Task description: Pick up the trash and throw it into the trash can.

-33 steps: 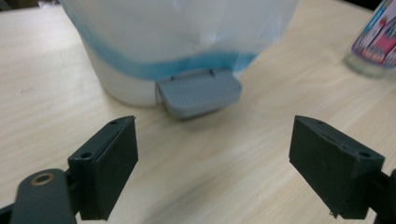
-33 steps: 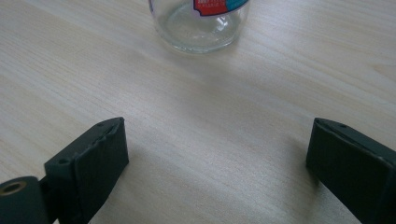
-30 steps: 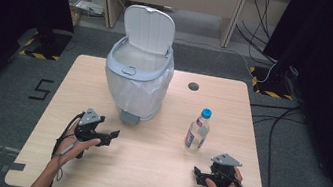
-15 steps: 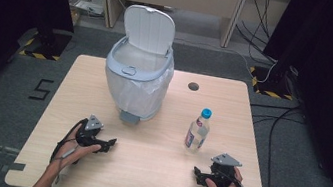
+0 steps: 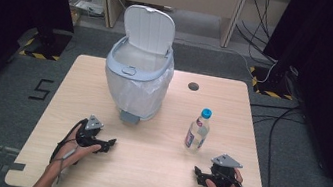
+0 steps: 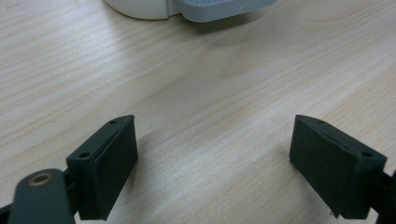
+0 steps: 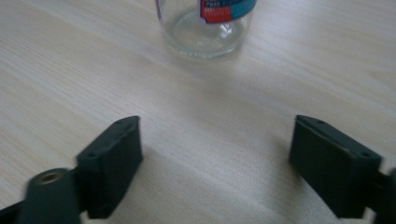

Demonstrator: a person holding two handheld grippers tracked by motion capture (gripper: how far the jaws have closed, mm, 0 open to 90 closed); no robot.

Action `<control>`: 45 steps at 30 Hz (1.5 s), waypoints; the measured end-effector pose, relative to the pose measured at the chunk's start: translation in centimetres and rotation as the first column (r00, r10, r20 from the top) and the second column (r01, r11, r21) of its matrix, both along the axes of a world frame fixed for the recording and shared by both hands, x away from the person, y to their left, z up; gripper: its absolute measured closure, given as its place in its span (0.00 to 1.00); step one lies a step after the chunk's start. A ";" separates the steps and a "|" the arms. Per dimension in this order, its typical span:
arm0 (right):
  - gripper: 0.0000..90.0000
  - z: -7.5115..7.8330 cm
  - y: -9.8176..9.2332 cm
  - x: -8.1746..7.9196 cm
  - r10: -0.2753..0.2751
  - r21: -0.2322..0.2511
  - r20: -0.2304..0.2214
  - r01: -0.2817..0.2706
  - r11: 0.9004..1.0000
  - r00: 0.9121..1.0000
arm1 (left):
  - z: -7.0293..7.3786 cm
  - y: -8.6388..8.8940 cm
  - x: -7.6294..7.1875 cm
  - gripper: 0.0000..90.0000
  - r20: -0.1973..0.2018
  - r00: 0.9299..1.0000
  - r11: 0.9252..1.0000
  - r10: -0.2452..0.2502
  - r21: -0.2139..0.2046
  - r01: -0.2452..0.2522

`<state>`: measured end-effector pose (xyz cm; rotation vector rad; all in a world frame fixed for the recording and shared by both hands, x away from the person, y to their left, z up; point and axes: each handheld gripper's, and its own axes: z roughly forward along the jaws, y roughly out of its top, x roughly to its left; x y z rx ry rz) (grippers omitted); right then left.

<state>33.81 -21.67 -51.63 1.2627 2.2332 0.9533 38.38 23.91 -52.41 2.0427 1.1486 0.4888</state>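
A white pedal bin (image 5: 138, 76) is seen standing on the far half of the wooden table (image 5: 152, 172), its lid (image 5: 148, 29) swung up and back. The bin is lined with a thin white bag whose edge is folded out over the grey rim; what lies inside cannot be made out. A grey pedal (image 5: 129, 116) juts from the bin's foot toward the person. To the right of the bin, well apart from it, a clear plastic bottle (image 5: 197, 130) with a blue cap and a red and blue label is stood upright; in the right gripper view its base (image 7: 205, 28) looks empty of liquid. Behind the bottle, level with the bin's rim, a small round cable hole (image 5: 193, 86) is set in the tabletop.

The left gripper (image 5: 107, 143) is held low over the table, in front of the bin and slightly to its left, its jaws spread wide with only bare wood between them. The right gripper (image 5: 198, 173) is held in front of the bottle, well to the right of the bin; its jaws stand wide apart, have just been closing a little, and hold nothing, the bottle lying beyond them.

Against the frames from a second ago, the left gripper is found nearer the person and farther from the bin, while the bin, the bottle and the right hand are unchanged in place.
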 end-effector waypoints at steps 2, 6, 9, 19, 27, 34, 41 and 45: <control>0.17 0.1 -0.1 -0.2 -0.005 0.014 0.039 0.004 1.000 0.999 | 0.0 0.0 0.0 0.16 0.000 1.000 1.000 0.000 0.000 0.000; 0.18 0.6 0.0 -0.5 -0.010 0.055 0.083 0.005 0.998 0.996 | 0.0 0.0 0.0 0.16 0.000 1.000 1.000 0.000 0.000 0.000; 0.18 0.7 0.2 -0.6 -0.008 0.062 0.096 0.002 0.998 0.995 | 0.0 0.0 0.0 0.16 0.001 1.000 1.000 0.002 -0.001 -0.002; 0.17 2.6 1.0 0.5 0.017 0.084 0.185 -0.033 0.996 0.983 | 0.0 0.0 0.0 0.16 -0.001 1.000 1.000 0.005 0.002 -0.005; 0.17 3.3 2.2 2.4 0.033 0.092 0.222 -0.054 0.994 0.975 | 0.0 0.0 0.0 0.16 -0.001 1.000 1.000 0.009 0.001 -0.009; 0.17 2.9 3.2 3.5 0.044 0.088 0.227 -0.066 0.994 0.973 | 0.0 0.0 0.0 0.16 0.002 1.000 1.000 0.016 -0.003 -0.016; 0.17 2.5 3.6 4.9 0.033 0.129 0.237 -0.065 0.989 0.971 | 0.0 0.0 0.0 0.16 0.000 1.000 1.000 0.015 -0.001 -0.015; 0.19 2.0 3.5 5.5 0.020 0.157 0.241 -0.059 0.986 0.970 | 0.0 0.0 0.0 0.16 -0.001 1.000 1.000 0.017 0.000 -0.017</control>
